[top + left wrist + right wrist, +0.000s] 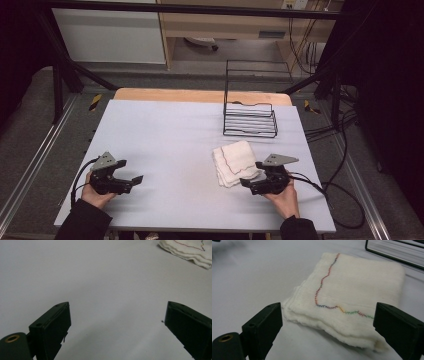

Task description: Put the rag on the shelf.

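Note:
A folded white cloth (235, 162) with a multicoloured stitched line lies flat on the grey table top (165, 135), right of centre. In the right gripper view the cloth (352, 290) has its layered near edge between the jaws of my right gripper (327, 315). Those jaws stand wide and do not press on it. From above, my right gripper (251, 175) sits at the cloth's near right corner, pointing left. My left gripper (131, 184) rests near the front left, open with bare table between its jaws (116, 312). The cloth (190, 250) shows far off at the top right of the left gripper view.
A black wire rack (250, 120) stands on the table behind the cloth, near the back right; its base wires (397, 250) show just beyond the cloth. Cables trail off the table's right side. A black frame surrounds the table.

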### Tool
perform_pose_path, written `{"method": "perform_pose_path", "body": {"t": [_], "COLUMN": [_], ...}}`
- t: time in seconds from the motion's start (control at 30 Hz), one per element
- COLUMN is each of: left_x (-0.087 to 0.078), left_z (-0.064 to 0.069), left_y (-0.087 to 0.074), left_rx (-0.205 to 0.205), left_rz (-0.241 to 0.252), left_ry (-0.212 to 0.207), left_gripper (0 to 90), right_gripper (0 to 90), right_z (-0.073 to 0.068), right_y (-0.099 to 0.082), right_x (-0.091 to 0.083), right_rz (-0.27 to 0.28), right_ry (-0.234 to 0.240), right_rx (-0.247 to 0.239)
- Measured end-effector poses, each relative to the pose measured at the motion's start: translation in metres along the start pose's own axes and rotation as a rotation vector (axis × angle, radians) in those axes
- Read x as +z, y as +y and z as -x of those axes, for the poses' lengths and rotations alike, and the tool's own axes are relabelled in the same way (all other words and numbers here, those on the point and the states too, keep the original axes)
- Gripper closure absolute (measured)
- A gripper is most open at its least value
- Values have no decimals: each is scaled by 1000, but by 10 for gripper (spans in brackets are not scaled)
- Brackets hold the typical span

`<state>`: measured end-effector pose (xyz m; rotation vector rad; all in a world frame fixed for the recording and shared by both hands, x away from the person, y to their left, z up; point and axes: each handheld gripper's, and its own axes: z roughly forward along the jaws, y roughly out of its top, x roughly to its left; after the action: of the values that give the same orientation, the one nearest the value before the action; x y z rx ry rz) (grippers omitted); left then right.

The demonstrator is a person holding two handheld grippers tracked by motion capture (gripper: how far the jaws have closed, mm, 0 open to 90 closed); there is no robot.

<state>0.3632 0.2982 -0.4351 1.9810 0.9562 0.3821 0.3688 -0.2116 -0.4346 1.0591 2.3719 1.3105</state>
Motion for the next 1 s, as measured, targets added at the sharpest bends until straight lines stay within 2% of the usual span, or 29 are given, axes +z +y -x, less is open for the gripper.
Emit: {"method": "perform_pose_path", "body": {"t": [0.1,0.33,0.4,0.5,0.6,0.63,0.73,1.0], "left_x": [0,-1,-1,0,0,0,0,-1], "left_z": [0,0,0,0,0,0,0,1], "left_y": [0,0,0,0,0,0,0,0], "left_rx": [-1,2,1,-1,-1,-1,0,1], "left_rz": [1,-1,-2,0,-1,-2,-2,-2], "left_ry": [2,3,3,4,4,4,4,5], "left_gripper": [67,67,67,67,67,67,67,67], "right_gripper": [156,286,355,441,481,508,522,613], "right_z": [-11,-32,-36,-38,-39,-43,-45,-47], "right_y": [4,10,11,11,11,12,12,8], "right_x": [9,29,33,38,40,43,48,51], "right_rz": [-18,-68,-82,-79,-90,-101,-126,-123], "right_ry": [1,0,15,45,31,27,22,-11], "right_rx": [-29,-63,-75,-55,-69,-97,-113,-143]}}
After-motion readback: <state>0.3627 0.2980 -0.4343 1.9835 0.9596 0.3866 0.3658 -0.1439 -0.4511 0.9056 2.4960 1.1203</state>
